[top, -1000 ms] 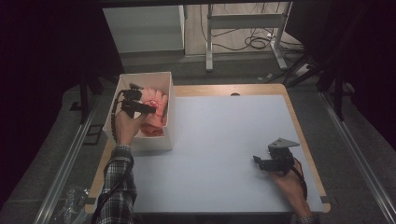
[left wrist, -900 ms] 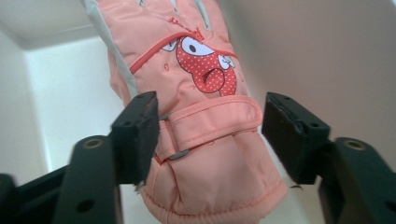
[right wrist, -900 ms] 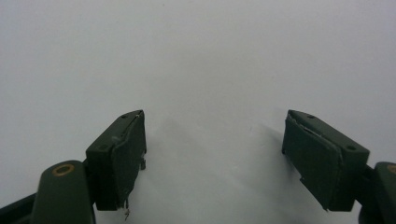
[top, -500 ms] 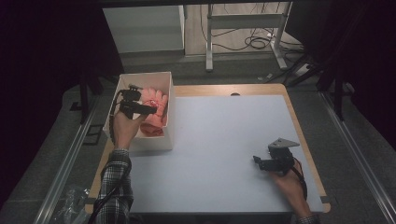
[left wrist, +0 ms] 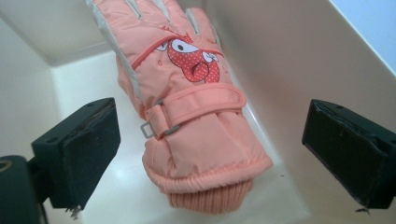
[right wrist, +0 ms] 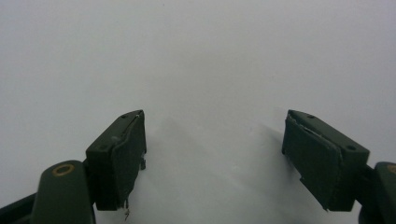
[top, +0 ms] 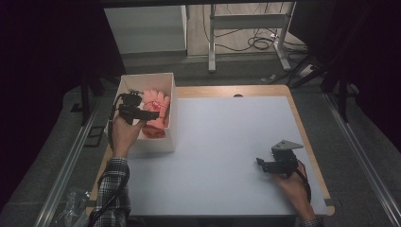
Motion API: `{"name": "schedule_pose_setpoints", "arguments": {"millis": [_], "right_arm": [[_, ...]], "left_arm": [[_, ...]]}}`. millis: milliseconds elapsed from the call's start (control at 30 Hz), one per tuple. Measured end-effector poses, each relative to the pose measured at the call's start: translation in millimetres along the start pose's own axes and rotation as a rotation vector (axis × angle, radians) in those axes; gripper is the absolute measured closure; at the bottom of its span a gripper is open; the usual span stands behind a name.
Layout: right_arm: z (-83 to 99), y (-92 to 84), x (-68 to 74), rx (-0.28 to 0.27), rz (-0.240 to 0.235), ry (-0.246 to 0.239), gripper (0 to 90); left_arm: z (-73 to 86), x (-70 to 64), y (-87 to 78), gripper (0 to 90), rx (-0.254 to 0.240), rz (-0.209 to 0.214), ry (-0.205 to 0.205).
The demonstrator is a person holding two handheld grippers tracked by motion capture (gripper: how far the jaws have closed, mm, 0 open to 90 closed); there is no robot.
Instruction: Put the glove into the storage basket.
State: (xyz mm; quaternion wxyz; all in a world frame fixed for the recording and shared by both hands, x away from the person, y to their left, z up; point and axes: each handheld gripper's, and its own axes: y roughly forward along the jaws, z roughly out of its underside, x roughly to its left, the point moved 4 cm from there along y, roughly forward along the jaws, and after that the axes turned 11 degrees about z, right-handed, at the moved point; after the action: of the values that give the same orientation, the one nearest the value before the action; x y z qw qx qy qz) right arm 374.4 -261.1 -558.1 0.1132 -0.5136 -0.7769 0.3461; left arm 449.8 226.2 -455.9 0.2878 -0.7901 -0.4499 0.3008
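My left hand-held gripper [top: 152,112] hangs over the white rectangular cardboard box [top: 124,90] that sits at the far left corner of the counter [top: 227,142], and its jaws have just been opening: in the left gripper view they stand wide apart with nothing pressed between the pads. Between and beyond them lies the padded salmon-pink winter glove [left wrist: 187,93] with a red dotted cartoon patch, a buckled wrist strap and a ribbed knit cuff. It rests on the box floor, leaning along the side wall nearer the counter's middle, cuff toward me and fingers toward the far end wall. I judge it has been let go there so that it lies flat inside the box rather than draped over the rim. From the high view the pink shape looks like more than a single glove, but I cannot tell how many are stacked. My right hand-held gripper [top: 261,164] rests low over the bare white counter near the near right corner, jaws spread wide and empty, parked well apart from the box so it stays out of the way.
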Motion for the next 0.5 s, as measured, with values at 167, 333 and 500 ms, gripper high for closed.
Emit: {"name": "schedule_pose_setpoints", "arguments": {"millis": [167, 333, 500], "right_arm": [[0.0, 0.0, 0.0, 0.0, 0.0, 0.0, 21.9], [0.0, 0.0, 0.0, 0.0, 0.0, 0.0, 21.9], [-0.1, 0.0, 0.0, -0.001, 0.001, -0.001, 21.9]], "left_arm": [[4.0, -2.4, -7.2, 2.5, -0.009, -0.003, 0.021], [6.4, -4.3, -13.8, 2.2, -0.025, 0.005, 0.023], [8.5, -10.2, -22.5, 2.1, -0.051, 0.028, 0.032]]}}
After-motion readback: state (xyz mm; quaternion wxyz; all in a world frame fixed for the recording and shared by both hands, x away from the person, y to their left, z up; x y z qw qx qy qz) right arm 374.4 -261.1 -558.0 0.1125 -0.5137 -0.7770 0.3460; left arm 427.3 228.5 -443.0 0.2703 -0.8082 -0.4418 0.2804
